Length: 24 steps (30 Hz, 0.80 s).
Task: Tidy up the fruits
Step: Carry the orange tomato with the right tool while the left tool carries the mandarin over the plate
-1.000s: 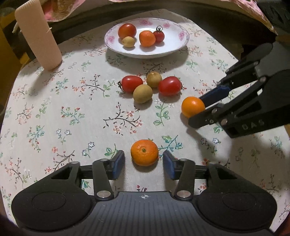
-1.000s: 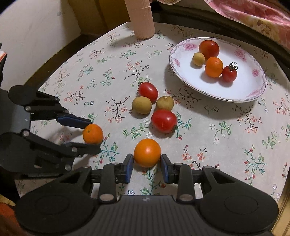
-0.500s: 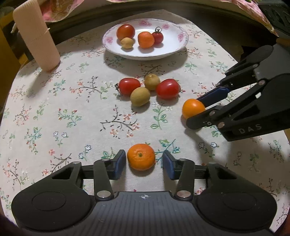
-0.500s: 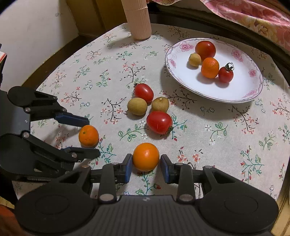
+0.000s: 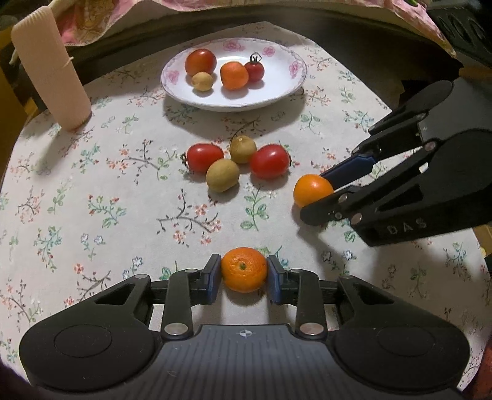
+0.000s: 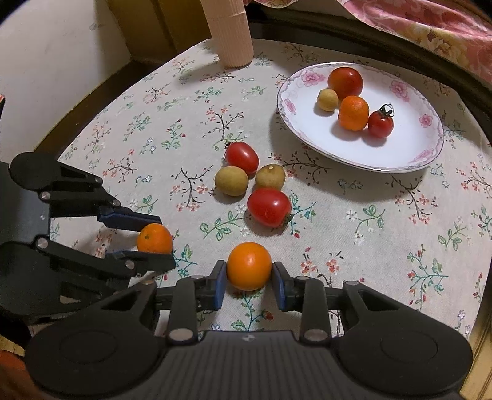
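Observation:
My left gripper [image 5: 244, 274] is shut on a small mandarin [image 5: 244, 269]; its blue pads [image 5: 213, 277] touch both sides. It also shows in the right wrist view [image 6: 154, 237]. My right gripper [image 6: 249, 278] is shut on a smooth orange fruit [image 6: 249, 266], which also shows in the left wrist view [image 5: 312, 189]. Both fruits sit low over the floral tablecloth. Two red tomatoes [image 5: 205, 157] [image 5: 269, 161] and two yellow-brown fruits [image 5: 222, 174] [image 5: 242, 149] lie in a cluster mid-table. The white floral plate [image 5: 286, 84] at the back holds several fruits.
A tall ribbed cream cylinder [image 5: 50, 66] stands at the back left, and shows in the right wrist view [image 6: 227, 29]. The round table's dark rim [image 6: 399, 52] curves behind the plate. Pink fabric [image 6: 430, 21] lies beyond it.
Both grippers have closed in on their fruits: the left pads now touch the mandarin and the right pads grip the orange fruit. Both have drawn slightly back from the plate.

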Each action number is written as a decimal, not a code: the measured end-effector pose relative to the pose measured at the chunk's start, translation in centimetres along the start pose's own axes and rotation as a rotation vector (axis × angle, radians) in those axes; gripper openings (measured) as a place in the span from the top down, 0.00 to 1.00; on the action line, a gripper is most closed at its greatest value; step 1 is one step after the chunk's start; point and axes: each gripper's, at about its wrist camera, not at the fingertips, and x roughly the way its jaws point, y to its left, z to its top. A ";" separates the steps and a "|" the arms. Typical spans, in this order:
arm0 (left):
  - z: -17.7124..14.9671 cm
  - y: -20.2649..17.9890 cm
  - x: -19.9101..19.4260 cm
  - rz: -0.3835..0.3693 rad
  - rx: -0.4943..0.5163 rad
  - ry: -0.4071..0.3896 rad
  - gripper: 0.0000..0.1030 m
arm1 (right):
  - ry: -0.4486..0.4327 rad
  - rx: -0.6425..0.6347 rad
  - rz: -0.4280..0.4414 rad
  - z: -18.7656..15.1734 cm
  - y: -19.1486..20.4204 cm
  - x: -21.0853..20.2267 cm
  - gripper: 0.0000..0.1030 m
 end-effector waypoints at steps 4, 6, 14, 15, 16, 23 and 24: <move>0.9 0.3 -0.2 0.012 -0.009 -0.020 0.62 | -0.019 -0.002 0.004 0.1 0.2 -0.5 0.69; 1.4 0.5 -0.3 0.019 -0.017 -0.030 0.62 | -0.030 0.001 0.003 0.3 0.1 -0.8 0.69; 3.3 0.4 -0.6 0.036 -0.026 -0.067 0.62 | -0.072 0.026 0.013 1.0 -0.2 -2.0 0.69; 3.4 0.3 -0.6 0.036 -0.027 -0.069 0.62 | -0.077 0.030 0.011 1.0 -0.2 -2.2 0.69; 3.5 0.3 -0.6 0.037 -0.025 -0.070 0.62 | -0.083 0.032 0.009 1.1 -0.2 -2.3 0.69; 4.4 0.2 -0.6 0.038 -0.025 -0.080 0.62 | -0.118 0.057 -0.001 1.6 -0.7 -3.4 0.69; 4.6 0.2 -0.6 0.039 -0.025 -0.083 0.62 | -0.123 0.060 -0.003 1.6 -0.8 -3.5 0.69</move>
